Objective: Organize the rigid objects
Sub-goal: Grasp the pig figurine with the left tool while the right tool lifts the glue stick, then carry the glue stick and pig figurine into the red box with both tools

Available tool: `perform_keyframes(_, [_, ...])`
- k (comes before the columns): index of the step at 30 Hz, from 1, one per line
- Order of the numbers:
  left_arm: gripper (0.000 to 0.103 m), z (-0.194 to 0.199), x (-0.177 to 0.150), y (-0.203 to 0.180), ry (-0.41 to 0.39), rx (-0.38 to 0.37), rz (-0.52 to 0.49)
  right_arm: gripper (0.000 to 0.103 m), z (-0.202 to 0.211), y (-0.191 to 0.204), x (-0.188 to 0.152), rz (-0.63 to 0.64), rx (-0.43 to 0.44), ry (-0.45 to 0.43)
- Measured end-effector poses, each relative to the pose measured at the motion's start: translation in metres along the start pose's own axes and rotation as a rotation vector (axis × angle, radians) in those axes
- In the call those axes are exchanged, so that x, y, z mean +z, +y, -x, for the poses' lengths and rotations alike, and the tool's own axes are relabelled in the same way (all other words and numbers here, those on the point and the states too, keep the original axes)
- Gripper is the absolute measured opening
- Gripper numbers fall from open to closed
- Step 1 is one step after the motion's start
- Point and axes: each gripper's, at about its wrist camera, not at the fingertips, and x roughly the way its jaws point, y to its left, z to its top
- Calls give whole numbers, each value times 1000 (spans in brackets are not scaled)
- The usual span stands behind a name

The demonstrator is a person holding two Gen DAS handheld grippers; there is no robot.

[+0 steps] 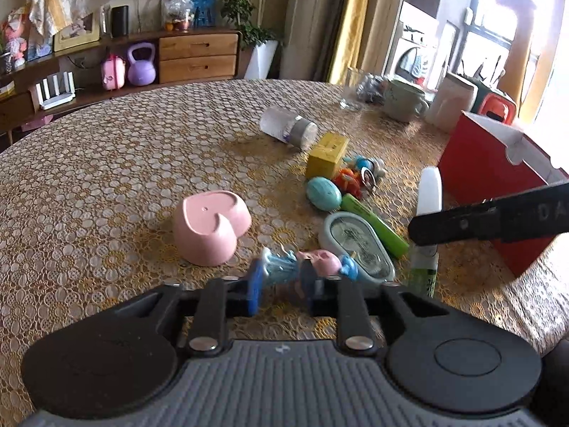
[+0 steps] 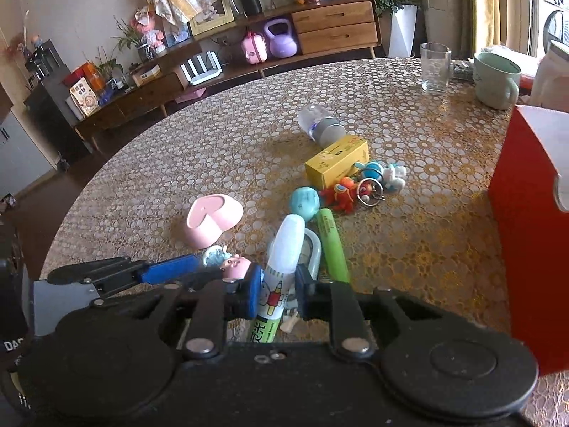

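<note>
hand-held gripper [image 1: 284,284] | black linkages | blue pads | silver rivets | ribbed grey body

A purple kettlebell [image 2: 280,38] and a pink case [image 2: 254,47] are seen on the wooden sideboard [image 2: 334,28]. A glass [image 2: 434,67] and a mug [image 2: 496,80] are placed at the table's far edge.

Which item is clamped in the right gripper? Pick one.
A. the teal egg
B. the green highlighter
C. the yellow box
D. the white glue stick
D: the right gripper's blue pads press on the white glue stick; the others lie free on the table.
</note>
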Motion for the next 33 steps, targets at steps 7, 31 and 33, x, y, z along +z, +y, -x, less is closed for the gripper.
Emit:
perform_keyframes(7, [85, 1, -1, -12, -17, -2, -28, 19, 6, -5, -4, -19, 11, -4])
perform_keyframes(31, [77, -7, 1, -27, 43, 44, 5, 16, 37, -17, -9, -77, 52, -52])
perform_keyframes(33, [77, 2, 4, -31, 35, 31, 11, 16, 47, -21, -10, -83, 52, -69])
